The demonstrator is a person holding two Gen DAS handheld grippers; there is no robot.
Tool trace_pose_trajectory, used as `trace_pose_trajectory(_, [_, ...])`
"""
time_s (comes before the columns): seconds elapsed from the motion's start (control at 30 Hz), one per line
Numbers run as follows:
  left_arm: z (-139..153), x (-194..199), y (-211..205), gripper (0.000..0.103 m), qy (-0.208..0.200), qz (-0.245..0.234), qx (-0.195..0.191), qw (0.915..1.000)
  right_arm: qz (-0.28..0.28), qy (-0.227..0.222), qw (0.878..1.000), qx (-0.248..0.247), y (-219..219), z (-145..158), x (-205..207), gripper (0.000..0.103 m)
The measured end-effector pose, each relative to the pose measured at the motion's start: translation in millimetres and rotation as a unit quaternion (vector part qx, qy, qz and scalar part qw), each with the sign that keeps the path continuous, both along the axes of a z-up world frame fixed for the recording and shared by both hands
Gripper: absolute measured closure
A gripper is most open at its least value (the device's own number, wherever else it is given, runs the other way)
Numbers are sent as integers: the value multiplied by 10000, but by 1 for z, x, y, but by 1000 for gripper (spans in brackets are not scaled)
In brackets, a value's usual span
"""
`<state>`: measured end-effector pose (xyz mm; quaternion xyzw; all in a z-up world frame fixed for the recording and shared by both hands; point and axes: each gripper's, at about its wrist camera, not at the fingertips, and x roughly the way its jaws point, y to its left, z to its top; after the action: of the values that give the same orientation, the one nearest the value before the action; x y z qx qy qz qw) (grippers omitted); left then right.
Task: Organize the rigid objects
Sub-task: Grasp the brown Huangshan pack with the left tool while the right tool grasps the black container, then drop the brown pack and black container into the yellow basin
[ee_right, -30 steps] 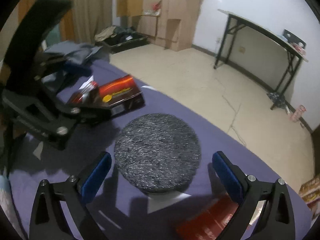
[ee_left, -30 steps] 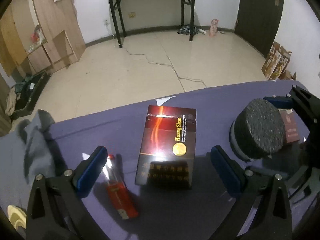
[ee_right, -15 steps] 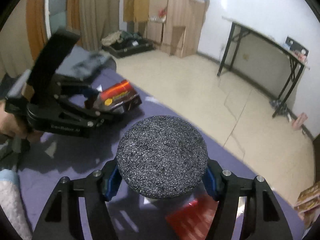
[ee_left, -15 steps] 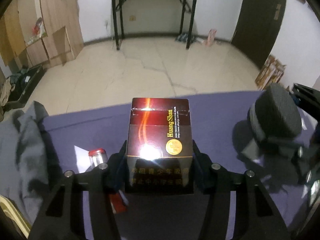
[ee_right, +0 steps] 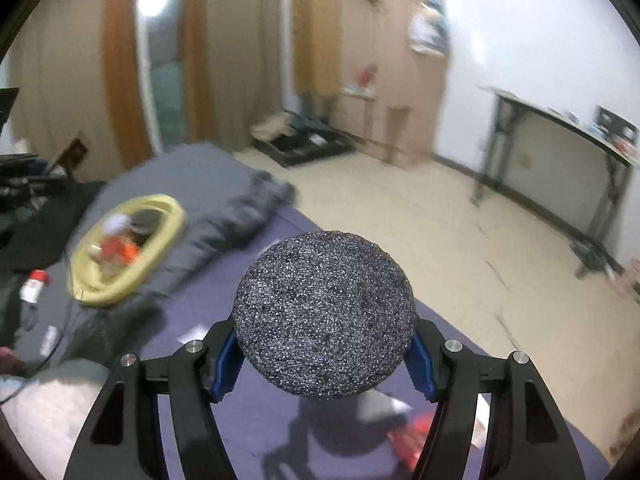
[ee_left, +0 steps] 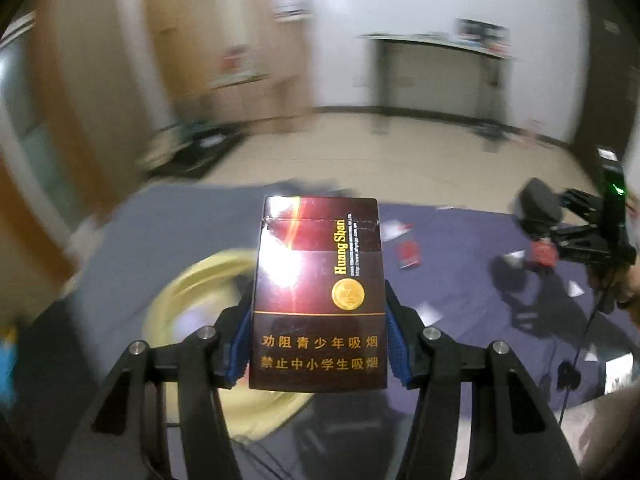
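Note:
My left gripper (ee_left: 318, 350) is shut on a dark red cigarette box (ee_left: 318, 288) with gold lettering, held in the air above the purple cloth (ee_left: 460, 280). A yellow bowl (ee_left: 192, 292) lies blurred below and left of the box. My right gripper (ee_right: 324, 356) is shut on a round grey foam disc (ee_right: 325, 320), lifted off the purple cloth (ee_right: 224, 296). In the right wrist view the yellow bowl (ee_right: 156, 256) sits at the left with small items inside. In the left wrist view the right gripper (ee_left: 536, 220) with the disc (ee_left: 536, 208) shows small at the far right.
A grey garment (ee_right: 236, 216) lies bunched beside the bowl. A small red box (ee_left: 408, 254) and paper scraps rest on the cloth. A small red-capped bottle (ee_right: 34, 286) lies left of the bowl. Another red packet (ee_right: 412, 438) lies under the disc.
Both grippers went from open to shut on their objects and lifted them off the cloth. The left one swung left with the box, bringing the yellow bowl into view.

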<state>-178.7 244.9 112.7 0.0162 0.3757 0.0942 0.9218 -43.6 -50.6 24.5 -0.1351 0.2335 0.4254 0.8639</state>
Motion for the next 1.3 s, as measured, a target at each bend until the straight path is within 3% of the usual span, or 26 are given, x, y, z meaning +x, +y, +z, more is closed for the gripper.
trace_pose_trajectory(0.1, [28, -80, 33, 46, 54, 1178, 134, 9929, 469, -40, 9987, 215, 18, 9, -10, 36])
trace_pose_trajectory(0.17, [32, -120, 51, 46, -18, 1624, 84, 9867, 700, 79, 9974, 174, 39, 7, -8, 36])
trace_pose_trajectory(0.23, [21, -135, 72, 46, -24, 1830, -32, 9831, 879, 150, 9960, 79, 61, 3, -4, 36])
trace_pose_trajectory(0.3, [-7, -123, 92, 46, 112, 1754, -337, 9839, 1044, 143, 9944, 33, 82, 0, -5, 36])
trace_pose_trajectory(0.47, [-117, -45, 141, 46, 475, 1280, -1237, 9829, 1719, 242, 9839, -429, 166, -30, -4, 36])
trace_pose_trajectory(0.6, [-158, -4, 165, 46, 422, 1151, -1307, 9838, 2269, 431, 9707, -656, 217, -61, -9, 36])
trace_pose_trajectory(0.7, [-168, 13, 184, 46, 389, 1029, -1453, 9833, 2377, 626, 9659, -812, 248, -78, -3, 36])
trace_pose_trajectory(0.77, [-170, 15, 192, 46, 371, 1054, -1356, 9844, 2401, 732, 9644, -830, 264, -82, 0, 36])
trace_pose_trajectory(0.93, [-181, 13, 207, 44, 161, 1045, -1541, 9824, 2585, 595, 9605, -843, 295, -88, -2, 36])
trace_pose_trajectory(1.03, [-189, 17, 207, 43, 165, 1075, -1466, 9832, 2586, 527, 9611, -814, 305, -88, -9, 36])
trace_pose_trajectory(1.07, [-190, 18, 208, 37, 183, 1098, -1485, 9826, 2577, 491, 9616, -808, 306, -88, -10, 35])
trace_pose_trajectory(1.1, [-190, 19, 209, 23, 179, 1103, -1537, 9818, 2565, 461, 9619, -821, 313, -89, -9, 33])
trace_pose_trajectory(1.13, [-187, 16, 211, 16, 125, 1132, -1598, 9806, 2568, 464, 9615, -862, 318, -91, -10, 28])
trace_pose_trajectory(1.17, [-184, 10, 212, 4, 9, 1184, -1644, 9793, 2579, 501, 9608, -888, 317, -91, -8, 12])
trace_pose_trajectory(1.2, [-178, 3, 212, 0, -167, 1255, -1684, 9776, 2576, 498, 9612, -852, 324, -92, -12, 2])
trace_pose_trajectory(1.3, [-149, -15, 206, 0, -587, 1394, -1691, 9739, 2554, 429, 9644, -531, 301, -75, -13, 0])
